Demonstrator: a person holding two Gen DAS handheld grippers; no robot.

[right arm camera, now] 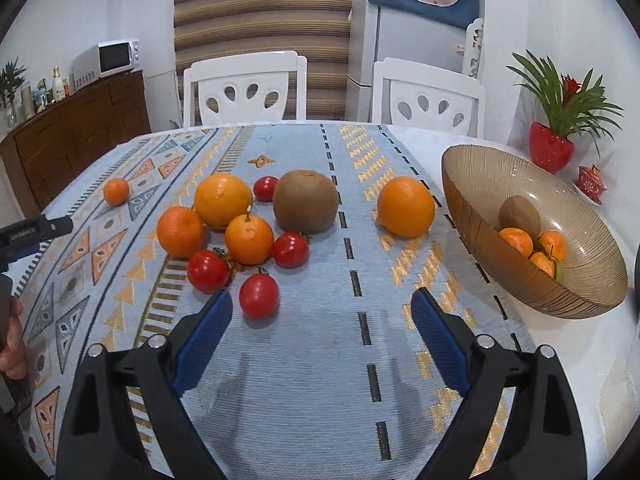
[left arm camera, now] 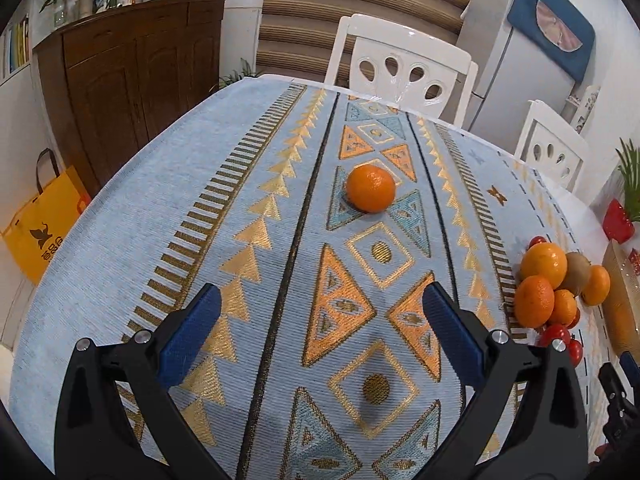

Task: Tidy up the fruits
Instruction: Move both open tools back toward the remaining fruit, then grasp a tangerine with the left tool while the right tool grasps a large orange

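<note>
The right claw (right arm camera: 322, 332) hangs wide open over the bench (right arm camera: 312, 380) and grips nothing. Just past its left finger lies a red tomato (right arm camera: 259, 295), the nearest fruit of a bunch. Farther on sit a kiwi (right arm camera: 306, 201) and a big orange (right arm camera: 406, 207). The bowl (right arm camera: 560, 280) waits to the right, with some fruit inside. The left claw (left arm camera: 320, 332) is open and empty too. One small orange (left arm camera: 371, 188) lies alone straight ahead of it, well apart.

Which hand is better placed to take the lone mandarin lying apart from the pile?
Left. The open left gripper faces the lone mandarin directly; the right gripper faces the fruit pile.
</note>
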